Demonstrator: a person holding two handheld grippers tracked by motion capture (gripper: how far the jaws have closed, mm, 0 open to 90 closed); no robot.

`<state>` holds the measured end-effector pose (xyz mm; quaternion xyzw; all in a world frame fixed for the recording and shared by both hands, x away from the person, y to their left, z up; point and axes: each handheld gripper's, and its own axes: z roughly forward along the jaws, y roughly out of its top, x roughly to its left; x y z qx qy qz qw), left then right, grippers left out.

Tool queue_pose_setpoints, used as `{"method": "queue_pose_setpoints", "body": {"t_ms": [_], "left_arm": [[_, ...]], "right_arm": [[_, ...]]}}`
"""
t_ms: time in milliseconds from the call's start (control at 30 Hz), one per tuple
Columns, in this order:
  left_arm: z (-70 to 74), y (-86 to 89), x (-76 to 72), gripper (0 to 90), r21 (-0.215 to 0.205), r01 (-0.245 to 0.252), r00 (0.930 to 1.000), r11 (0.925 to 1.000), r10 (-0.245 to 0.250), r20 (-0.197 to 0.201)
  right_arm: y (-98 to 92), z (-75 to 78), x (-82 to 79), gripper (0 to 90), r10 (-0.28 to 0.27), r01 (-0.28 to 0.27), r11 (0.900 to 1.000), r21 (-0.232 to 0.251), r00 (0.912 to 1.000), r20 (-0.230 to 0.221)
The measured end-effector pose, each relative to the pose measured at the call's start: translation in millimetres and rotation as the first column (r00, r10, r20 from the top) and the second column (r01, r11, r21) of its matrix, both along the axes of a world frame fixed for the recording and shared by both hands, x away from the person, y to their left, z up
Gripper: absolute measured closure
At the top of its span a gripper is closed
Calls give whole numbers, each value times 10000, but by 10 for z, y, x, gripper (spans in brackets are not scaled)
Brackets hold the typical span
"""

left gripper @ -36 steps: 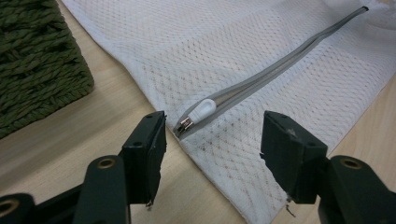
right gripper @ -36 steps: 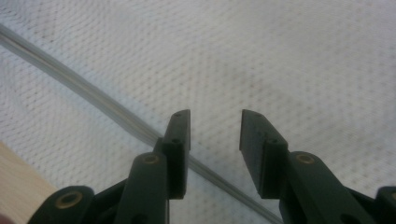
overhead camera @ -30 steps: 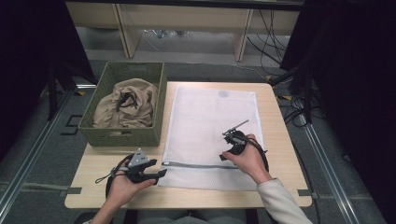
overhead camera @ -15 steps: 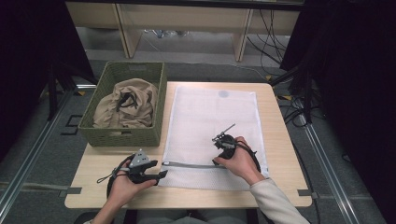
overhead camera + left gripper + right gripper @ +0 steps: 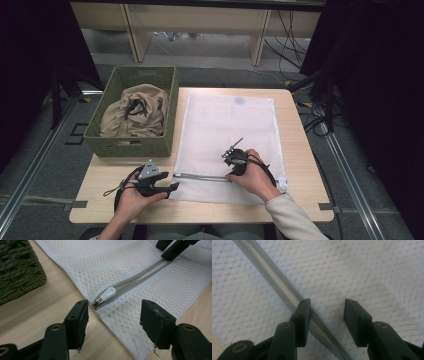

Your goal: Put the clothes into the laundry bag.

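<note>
A white mesh laundry bag [image 5: 230, 120] lies flat on the wooden table [image 5: 107, 172]. Its grey zipper [image 5: 202, 176] runs along the near edge. The white zipper pull [image 5: 108, 293] sits at the zipper's left end, just ahead of my left gripper [image 5: 115, 308], whose jaws stand open around nothing. In the high view the left gripper [image 5: 173, 186] rests low at the bag's near left corner. My right gripper [image 5: 230, 170] points down at the middle of the zipper. Its jaws have just been opening and straddle the mesh [image 5: 372, 272], one fingertip [image 5: 303, 312] over the zipper [image 5: 274, 280].
A green woven basket [image 5: 130, 146] with a beige garment [image 5: 132, 112] in it stands at the table's left, close to the bag. Cables trail on the floor to the right of the table. A shelf unit stands beyond the far edge.
My right hand has moved left and toward the near edge, down onto the zipper line. The left hand has kept still.
</note>
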<state>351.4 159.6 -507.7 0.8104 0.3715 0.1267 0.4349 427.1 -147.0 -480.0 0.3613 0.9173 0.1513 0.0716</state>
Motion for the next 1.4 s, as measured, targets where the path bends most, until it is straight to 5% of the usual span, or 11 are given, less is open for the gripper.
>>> {"method": "queue_pose_setpoints", "body": {"t_ms": [567, 733, 933, 967, 1067, 1133, 1400], "left_arm": [[-5, -2, 2, 400, -16, -10, 10000, 10000, 10, -5], [-18, -19, -4, 400, -252, -78, 10000, 9997, 77, -38], [-7, 2, 2, 400, 16, 10, 10000, 10000, -10, -5], [-14, -14, -4, 400, -257, -72, 10000, 9996, 72, -18], [-13, -1, 2, 401, 41, 12, 10000, 10000, -12, -29], [-20, -23, -7, 401, -251, -51, 10000, 9997, 50, -40], [-12, -1, 0, 401, 27, 8, 10000, 10000, -8, -13]], "right_arm": [[-64, 7, 52, 796, 202, -196, 9979, 613, 9998, -88], [-52, 9, 44, 793, 89, -88, 9984, 556, 10000, -23], [-35, -3, 35, 750, 304, -302, 9986, 431, 9995, -45], [-37, -5, 37, 766, 360, -360, 9987, 360, 9994, 15], [-20, -2, 29, 828, 440, -441, 9986, 288, 9990, 52], [-7, 4, 15, 871, 356, -352, 9989, 302, 9993, -115], [-16, 112, -5, 884, 346, -371, 9979, 522, 9982, 485]]}}
